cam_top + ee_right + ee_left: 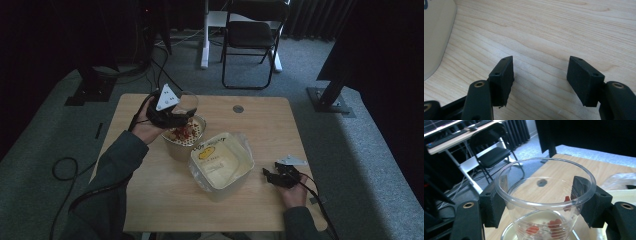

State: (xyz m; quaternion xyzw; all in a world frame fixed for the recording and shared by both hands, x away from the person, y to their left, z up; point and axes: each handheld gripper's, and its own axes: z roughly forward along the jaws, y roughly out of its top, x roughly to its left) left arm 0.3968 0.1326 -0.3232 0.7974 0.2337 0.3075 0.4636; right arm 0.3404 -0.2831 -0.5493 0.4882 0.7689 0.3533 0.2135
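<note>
My left gripper (179, 113) is shut on a clear plastic cup (188, 101), held tilted over a round metal bowl (200, 131) that holds red pieces (185, 132). In the left gripper view the clear plastic cup (544, 195) sits between both jaws, with a few red pieces (554, 223) at its bottom and the metal bowl (507, 233) below. My right gripper (268, 175) rests open on the wooden table (270, 130) at the right, nothing between its fingers (501, 75). A cream square container (221, 160) stands between the two grippers; its wall (434, 32) is at the left of the right gripper view.
A small round grommet (238, 108) sits in the table's far side. Beyond the table stand a black folding chair (252, 35) and a white desk leg (205, 35). Black stand bases (330, 97) flank the table on grey carpet. Cables trail at the left.
</note>
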